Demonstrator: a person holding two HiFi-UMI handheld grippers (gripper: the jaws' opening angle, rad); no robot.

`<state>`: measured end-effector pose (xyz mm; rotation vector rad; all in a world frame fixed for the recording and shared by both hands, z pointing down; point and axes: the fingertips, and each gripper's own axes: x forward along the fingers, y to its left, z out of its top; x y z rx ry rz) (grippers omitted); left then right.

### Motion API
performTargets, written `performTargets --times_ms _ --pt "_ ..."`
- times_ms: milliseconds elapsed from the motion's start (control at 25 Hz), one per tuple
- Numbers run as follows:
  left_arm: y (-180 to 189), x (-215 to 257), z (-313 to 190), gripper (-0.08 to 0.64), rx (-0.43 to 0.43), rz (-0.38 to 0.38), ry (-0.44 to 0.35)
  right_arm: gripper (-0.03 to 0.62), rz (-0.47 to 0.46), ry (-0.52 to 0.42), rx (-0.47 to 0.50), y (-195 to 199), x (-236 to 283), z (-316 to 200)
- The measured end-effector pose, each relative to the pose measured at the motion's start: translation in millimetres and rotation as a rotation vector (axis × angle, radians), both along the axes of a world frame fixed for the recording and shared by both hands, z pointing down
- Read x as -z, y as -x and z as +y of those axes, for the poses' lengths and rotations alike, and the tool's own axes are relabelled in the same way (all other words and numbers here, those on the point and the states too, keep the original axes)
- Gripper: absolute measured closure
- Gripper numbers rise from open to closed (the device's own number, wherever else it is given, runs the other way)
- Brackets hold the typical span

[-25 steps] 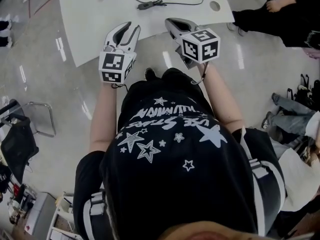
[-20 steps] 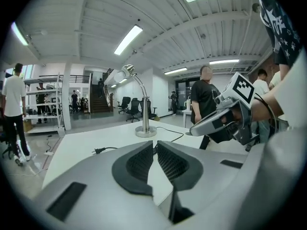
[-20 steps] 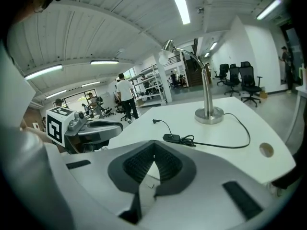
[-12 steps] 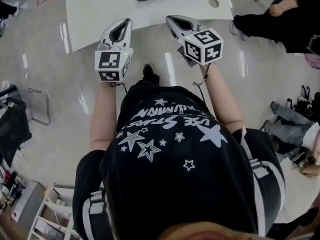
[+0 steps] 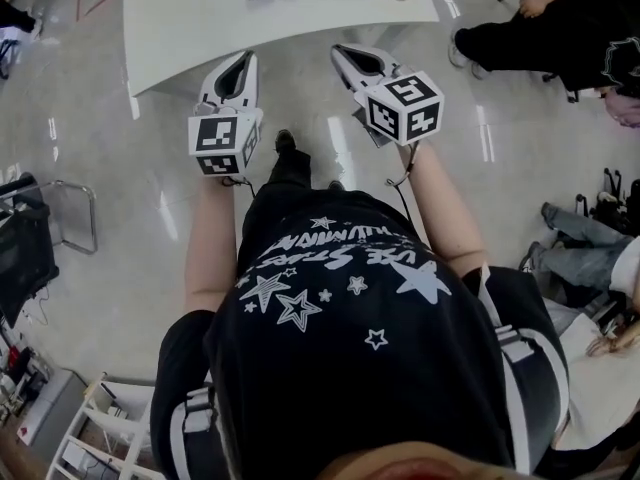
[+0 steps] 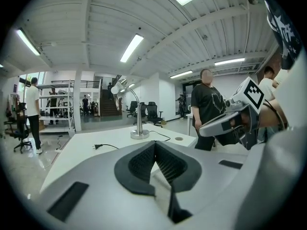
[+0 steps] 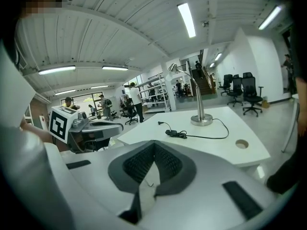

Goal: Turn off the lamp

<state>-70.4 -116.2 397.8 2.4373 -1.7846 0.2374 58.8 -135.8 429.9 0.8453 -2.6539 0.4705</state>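
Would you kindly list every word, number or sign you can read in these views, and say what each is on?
"STARS": white print on the person's black T-shirt, seen upside down; the word before it is unclear.
Smaller shirt line: too distorted to read.
Cubes on left claw and right claw: square black-and-white markers, no letters.
No print on table or lamp.

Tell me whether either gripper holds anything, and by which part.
Nothing is held. The left gripper and right gripper are both shut and empty; the lamp stands apart, untouched.

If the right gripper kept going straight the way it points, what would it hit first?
Most likely the white table, near the lamp cord's switch, though depth is hard to judge.
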Motion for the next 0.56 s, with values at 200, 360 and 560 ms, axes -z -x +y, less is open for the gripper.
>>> performTargets --times_ms 200,360,560 --pt "-21.6 10.2 25.5 0.549 0.010 0.002 -0.020 0.588 -0.006 -0.019 0.027 -16.7 7.8 26.7" --pt "-40.0 17.7 45.5 0.549 -0.003 0.007 -0.043 0.587 -0.020 -0.041 0.039 -30.7 13.4 44.6" --pt "-69.4 20.2 69.7 0.549 0.015 -0.025 -0.057 0.588 -0.037 -0.064 0.031 -62.3 15.3 68.5"
